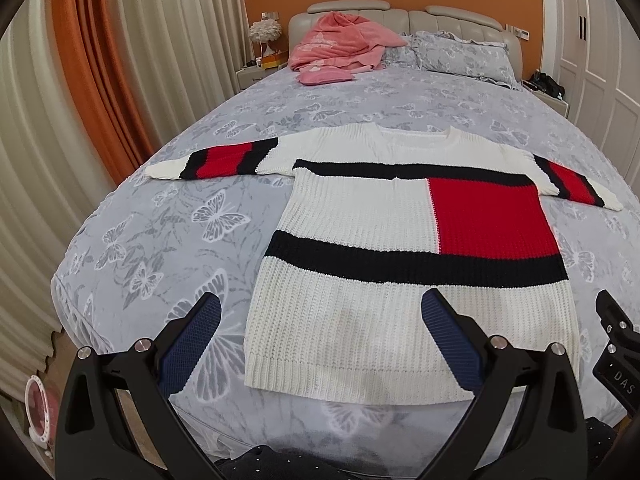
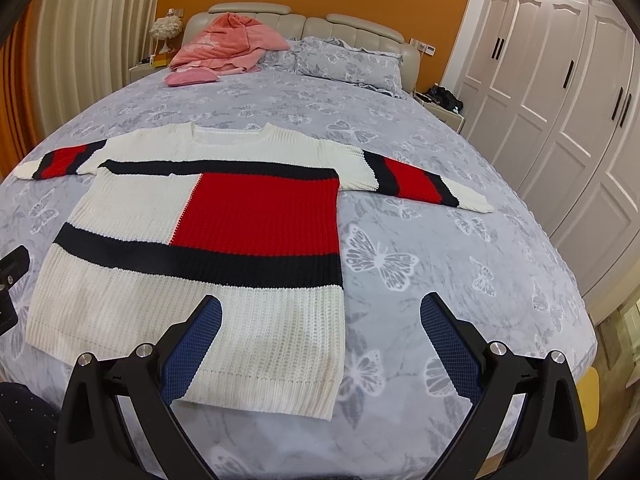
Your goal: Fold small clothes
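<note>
A white knit sweater [image 1: 360, 216] with black stripes and a red block lies flat, face up, on the bed, both sleeves spread sideways; it also shows in the right wrist view [image 2: 132, 200]. My left gripper [image 1: 322, 308] is open and empty, held above the sweater's lower left hem corner. My right gripper [image 2: 321, 308] is open and empty, held above the lower right hem corner. The right gripper's body shows at the right edge of the left wrist view [image 1: 618, 344].
The bed has a grey butterfly-print cover [image 2: 440, 240]. A pink blanket [image 1: 340, 44] and grey pillows [image 1: 464, 52] lie at the headboard. Curtains [image 1: 80, 80] hang on the left, a white wardrobe [image 2: 560, 100] stands on the right. Nightstands flank the bed.
</note>
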The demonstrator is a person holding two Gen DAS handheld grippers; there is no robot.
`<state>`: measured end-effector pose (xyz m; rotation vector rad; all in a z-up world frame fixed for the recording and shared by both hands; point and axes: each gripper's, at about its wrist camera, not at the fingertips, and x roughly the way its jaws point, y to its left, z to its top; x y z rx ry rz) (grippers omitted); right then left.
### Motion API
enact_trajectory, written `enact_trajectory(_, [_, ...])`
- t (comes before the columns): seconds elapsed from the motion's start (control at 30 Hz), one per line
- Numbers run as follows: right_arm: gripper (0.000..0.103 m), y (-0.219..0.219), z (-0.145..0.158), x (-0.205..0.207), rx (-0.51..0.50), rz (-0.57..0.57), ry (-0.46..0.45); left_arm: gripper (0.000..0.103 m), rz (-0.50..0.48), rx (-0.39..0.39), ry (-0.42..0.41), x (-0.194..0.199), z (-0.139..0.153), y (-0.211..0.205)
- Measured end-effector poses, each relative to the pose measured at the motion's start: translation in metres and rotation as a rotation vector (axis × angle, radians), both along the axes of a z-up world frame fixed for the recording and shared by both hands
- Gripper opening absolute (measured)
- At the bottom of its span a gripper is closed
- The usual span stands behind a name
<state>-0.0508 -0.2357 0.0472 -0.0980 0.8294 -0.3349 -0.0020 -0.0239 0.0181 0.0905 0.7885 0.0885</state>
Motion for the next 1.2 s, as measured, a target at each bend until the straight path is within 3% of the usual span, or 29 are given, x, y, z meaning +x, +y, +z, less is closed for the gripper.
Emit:
enact_trajectory(0.2, [0.098, 0.000, -0.002, 0.002, -0.031, -0.004, 0.047, 0.098, -0.005, 0.019, 0.013, 0.005, 0.003, -0.002])
enact_trajectory(0.37, [0.098, -0.008, 0.017, 0.009, -0.076, -0.009, 0.004, 0.098, -0.022, 0.047, 0.008, 0.019, 0.007, -0.007])
enact_trajectory(0.43, [0.098, -0.014, 0.019, 0.016, -0.056, -0.024, 0.009, 0.098, -0.028, 0.067, 0.015, 0.024, 0.009, -0.009])
enact_trajectory(0.57, [0.098, -0.023, 0.020, 0.019, 0.026, -0.053, 0.011, 0.098, 0.001, 0.010, -0.021, 0.024, 0.019, 0.000])
enact_trajectory(0.8, [0.098, -0.009, 0.014, 0.005, 0.000, -0.021, -0.007, 0.098, 0.009, 0.033, -0.061, 0.009, 0.026, -0.002])
enact_trajectory(1.2, [0.098, -0.003, -0.006, 0.014, -0.004, -0.002, 0.036, 0.098, 0.008, 0.037, -0.021, 0.015, 0.005, -0.005])
